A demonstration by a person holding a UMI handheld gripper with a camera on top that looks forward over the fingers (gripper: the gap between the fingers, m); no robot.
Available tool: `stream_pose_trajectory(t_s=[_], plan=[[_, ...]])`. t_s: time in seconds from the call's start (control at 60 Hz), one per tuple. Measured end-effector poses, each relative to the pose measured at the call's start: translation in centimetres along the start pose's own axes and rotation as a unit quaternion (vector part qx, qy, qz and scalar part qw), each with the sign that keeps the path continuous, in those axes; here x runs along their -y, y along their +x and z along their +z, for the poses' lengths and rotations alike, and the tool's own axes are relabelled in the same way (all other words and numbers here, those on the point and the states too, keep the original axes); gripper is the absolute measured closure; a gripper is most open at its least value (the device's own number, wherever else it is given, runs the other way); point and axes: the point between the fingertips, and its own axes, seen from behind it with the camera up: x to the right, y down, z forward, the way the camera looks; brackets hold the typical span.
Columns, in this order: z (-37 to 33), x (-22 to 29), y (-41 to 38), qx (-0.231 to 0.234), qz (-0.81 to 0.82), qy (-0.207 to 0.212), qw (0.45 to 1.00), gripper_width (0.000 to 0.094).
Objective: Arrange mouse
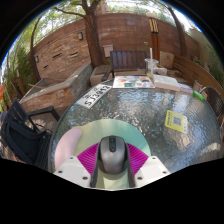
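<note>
Looking forward along the gripper (111, 165), one grey mouse (111, 151) is sitting between the two magenta pads (88, 157), which are pressing in against its left and right sides, so the fingers are clamped on it. The mouse is lying over a round glass table (150, 110) whose top is reflecting tree branches. Beyond the fingers, nothing is standing directly in the way; the nearest thing is one yellow-green square item (175, 121), lying off to the right on the glass. Farther back, one flat paper or magazine (97, 95) is resting at the table's far left rim, and a few small pale things (150, 78), too small to count, are gathering along the far rim. One dark chair (22, 128) is standing left of the table, with a brick wall (65, 50) and one tree trunk (93, 35) rising behind
</note>
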Motion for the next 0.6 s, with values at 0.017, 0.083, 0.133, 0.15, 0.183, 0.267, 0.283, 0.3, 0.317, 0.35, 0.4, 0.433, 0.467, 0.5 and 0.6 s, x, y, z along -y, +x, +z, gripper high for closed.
stream_pose_trajectory(t_s=[0.017,0.083,0.133,0.15,0.183,0.267,0.283,0.3,0.317,0.35,0.4,0.433,0.467,0.5,0.6], plan=[[-0.2,0.1,-0.2,-0.002,0.000,0.001,1.000,0.0475],[-0.3,1.2,0.0,-0.004,-0.019,0.010,1.000,0.0415],[-1.4,1.5,-0.3,-0.005,-0.028,0.010,1.000,0.0268],[-1.9,1.8,-0.5,-0.003,-0.031,0.012,0.999,0.0188],[-3.4,2.6,-0.8,-0.002,-0.037,0.017,0.999,0.0063],[-7.3,4.2,-1.2,-0.016,-0.057,0.028,0.998,0.0091],[-8.1,4.4,-1.3,-0.019,-0.061,0.030,0.998,0.0081],[-9.1,4.7,-1.4,-0.021,-0.065,0.032,0.997,0.0074],[-10.1,4.9,-1.6,-0.024,-0.068,0.033,0.997,0.0069],[-11.7,5.3,-1.8,-0.028,-0.074,0.036,0.996,0.0067],[-14.6,5.6,-2.2,-0.031,-0.079,0.035,0.996,0.0080],[-16.3,5.6,-2.4,-0.035,-0.081,0.035,0.995,0.0083],[-17.6,5.5,-2.7,-0.037,-0.083,0.035,0.995,0.0082],[-18.9,5.6,-2.7,-0.039,-0.083,0.036,0.995,0.0082],[-22.2,5.3,-3.0,-0.047,-0.084,0.038,0.995,0.0081]])
